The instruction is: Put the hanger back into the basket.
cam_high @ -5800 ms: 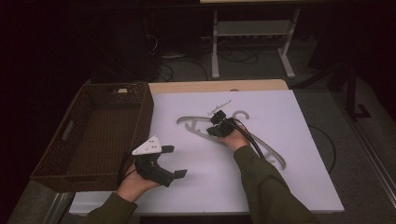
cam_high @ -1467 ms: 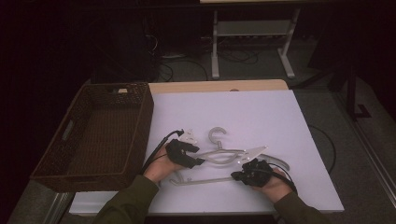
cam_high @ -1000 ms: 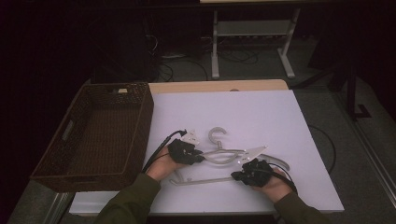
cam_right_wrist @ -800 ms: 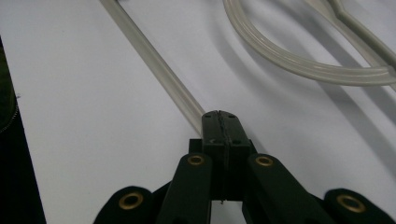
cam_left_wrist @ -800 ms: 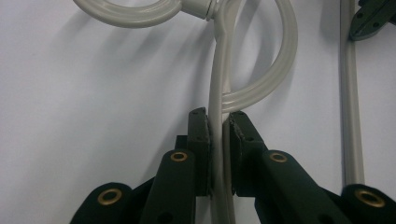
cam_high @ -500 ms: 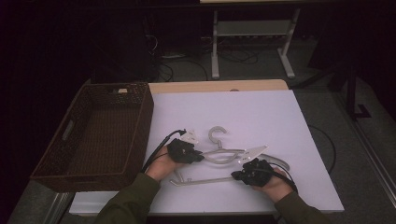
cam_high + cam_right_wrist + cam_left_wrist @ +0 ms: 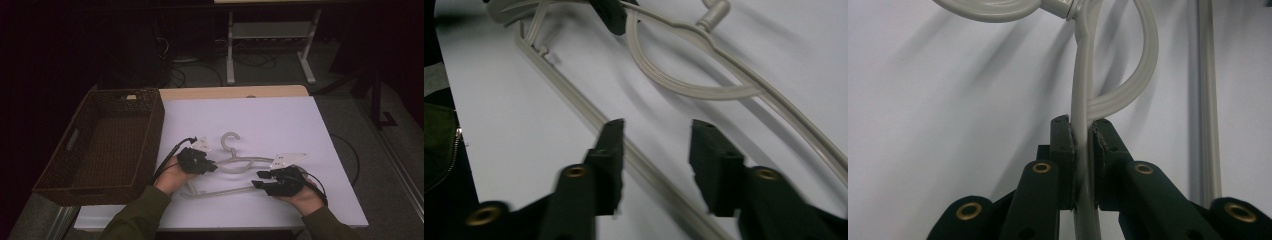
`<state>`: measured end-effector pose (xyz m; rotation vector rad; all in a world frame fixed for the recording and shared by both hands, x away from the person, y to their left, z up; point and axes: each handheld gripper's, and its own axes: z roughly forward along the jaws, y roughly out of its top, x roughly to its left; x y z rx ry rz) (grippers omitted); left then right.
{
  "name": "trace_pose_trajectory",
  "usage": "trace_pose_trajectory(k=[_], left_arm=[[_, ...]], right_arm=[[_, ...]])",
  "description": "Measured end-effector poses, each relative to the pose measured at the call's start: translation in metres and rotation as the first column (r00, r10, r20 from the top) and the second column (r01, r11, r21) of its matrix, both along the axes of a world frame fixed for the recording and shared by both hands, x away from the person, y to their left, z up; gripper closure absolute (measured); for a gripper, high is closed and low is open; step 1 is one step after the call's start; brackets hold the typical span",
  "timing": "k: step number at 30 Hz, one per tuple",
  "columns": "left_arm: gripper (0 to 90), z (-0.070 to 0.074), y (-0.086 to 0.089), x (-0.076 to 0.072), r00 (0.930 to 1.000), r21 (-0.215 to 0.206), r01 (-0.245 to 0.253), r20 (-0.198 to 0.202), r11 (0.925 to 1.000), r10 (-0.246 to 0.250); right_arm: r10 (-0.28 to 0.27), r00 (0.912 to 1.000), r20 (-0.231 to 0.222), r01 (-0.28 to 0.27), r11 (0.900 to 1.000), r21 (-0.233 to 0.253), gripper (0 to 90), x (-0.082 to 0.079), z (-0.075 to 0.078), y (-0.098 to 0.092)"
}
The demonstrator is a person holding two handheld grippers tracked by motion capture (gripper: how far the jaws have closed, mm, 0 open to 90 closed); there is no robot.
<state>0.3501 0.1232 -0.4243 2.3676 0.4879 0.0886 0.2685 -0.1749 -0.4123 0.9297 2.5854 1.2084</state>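
A pale grey plastic clothes hanger (image 7: pixel 235 162) lies on the white table top (image 7: pixel 260 120), hook toward the far side. My left gripper (image 7: pixel 212 166) is shut on the hanger's left shoulder arm (image 7: pixel 1083 125), the strip pinched between the pads (image 7: pixel 1068 145). My right gripper (image 7: pixel 256 181) is open near the hanger's right end. In the right gripper view its jaws straddle the bottom bar (image 7: pixel 589 112), which runs between the fingertips (image 7: pixel 611 137) without touching them; the right gripper's midpoint (image 7: pixel 654 150) sits just over the table. The left gripper's jaw tip (image 7: pixel 609 12) shows at the top.
A brown wicker basket (image 7: pixel 80 145) stands at the table's left side. A person's green sleeves (image 7: pixel 135 215) come in from the bottom edge. Cables and a metal stand (image 7: pixel 270 30) lie on the dark floor beyond the table. Bare table surface stretches across the far half.
Over the last seconds both hands moved onto the hanger near the front of the table. In the last second the left gripper crept slightly right; the hanger stays put.
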Motion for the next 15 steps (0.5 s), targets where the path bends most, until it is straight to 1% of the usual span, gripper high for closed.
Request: trace_pose_trajectory(k=[1,2,3,4,5,6,8,9,10,11,13,15], left_arm=[[82.1,0.002,0.001,0.0,1.0,0.005,-0.008,0.005,1.0,0.008],[82.2,0.004,0.002,-0.001,0.9997,-0.006,-0.024,0.005,0.9997,0.024],[82.2,0.007,0.003,0.0,0.9997,0.002,-0.022,0.009,0.9997,0.022],[82.2,0.01,0.003,-0.001,0.9993,-0.014,-0.038,0.005,0.9992,0.038],[82.2,0.013,0.004,-0.001,0.9992,-0.004,-0.036,0.015,0.9993,0.037],[82.2,0.017,0.006,-0.001,0.999,-0.001,-0.038,0.022,0.9993,0.038],[82.2,0.023,0.007,-0.001,0.9981,-0.013,-0.057,0.023,0.9983,0.057],[82.2,0.027,0.009,0.0,0.9977,-0.015,-0.065,0.022,0.9978,0.065],[82.2,0.031,0.01,0.001,0.9966,-0.018,-0.079,0.022,0.9968,0.079],[82.2,0.034,0.011,0.001,0.9943,-0.039,-0.105,0.015,0.9937,0.105],[82.2,0.042,0.015,0.003,0.993,-0.047,-0.116,0.02,0.9922,0.117],[82.2,0.05,0.018,0.005,0.9901,-0.055,-0.138,0.019,0.989,0.139]], right_arm=[[-0.009,0.9999,0.014,0.009,1.0,0.004,48.3,-0.001,0.001,-0.003],[-0.02,0.9994,0.027,0.019,1.0,0.016,43.6,-0.002,0.003,-0.006],[-0.025,0.9991,0.034,0.024,0.999,0.029,40.2,-0.003,0.004,-0.009],[-0.034,0.9982,0.048,0.032,0.999,0.038,36.8,-0.004,0.006,-0.013],[-0.046,0.9972,0.059,0.043,0.998,0.048,35.0,-0.005,0.007,-0.016],[-0.054,0.9966,0.062,0.05,0.997,0.057,33.7,-0.007,0.008,-0.019],[-0.065,0.9941,0.087,0.058,0.995,0.077,31.5,-0.01,0.009,-0.025],[-0.065,0.9937,0.091,0.058,0.995,0.083,30.7,-0.011,0.01,-0.028],[-0.07,0.9922,0.104,0.06,0.994,0.09,29.6,-0.013,0.01,-0.031],[-0.076,0.9918,0.102,0.066,0.993,0.098,29.3,-0.014,0.011,-0.033],[-0.081,0.991,0.106,0.07,0.991,0.111,29.0,-0.016,0.01,-0.039],[-0.09,0.99,0.109,0.076,0.989,0.126,28.9,-0.017,0.011,-0.044]])
